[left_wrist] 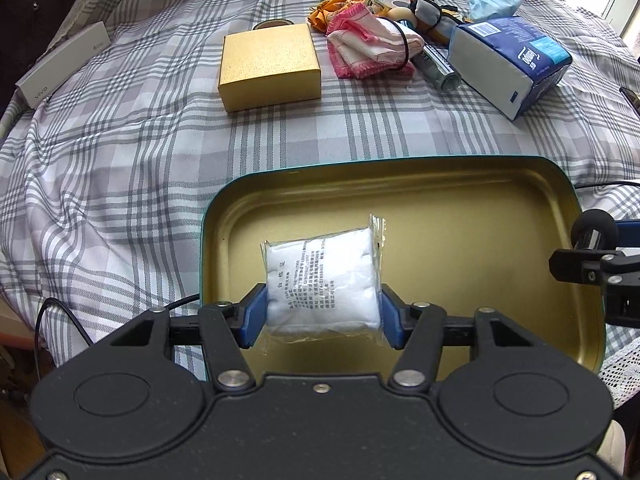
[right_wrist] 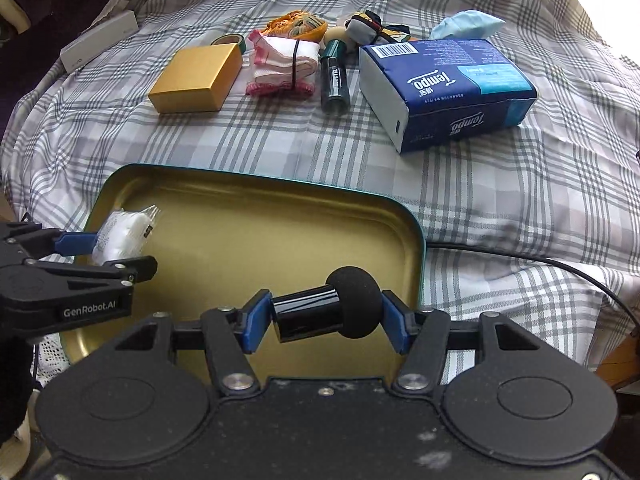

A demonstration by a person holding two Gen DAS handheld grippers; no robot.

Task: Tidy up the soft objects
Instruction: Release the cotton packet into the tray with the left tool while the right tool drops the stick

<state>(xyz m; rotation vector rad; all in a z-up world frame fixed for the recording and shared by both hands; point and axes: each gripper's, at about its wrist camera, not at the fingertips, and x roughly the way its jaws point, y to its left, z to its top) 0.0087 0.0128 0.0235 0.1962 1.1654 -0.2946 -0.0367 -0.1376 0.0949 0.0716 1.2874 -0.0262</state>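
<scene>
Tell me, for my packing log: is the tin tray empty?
Empty: the tin tray shows bare gold floor; the white packet hangs in the left tool.

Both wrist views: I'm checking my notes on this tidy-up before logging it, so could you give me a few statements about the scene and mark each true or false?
1. The left gripper is shut on a white packet over the tin tray. True.
2. The right gripper is open and holds nothing. False: it is shut on a black cylinder with a foam ball at one end.
3. The pink-edged cloth has a black band around it. True.
4. The blue tissue pack lies inside the tray. False: it lies on the checked bedsheet beyond the tray.
5. The gold box stands open. False: it is closed.
</scene>
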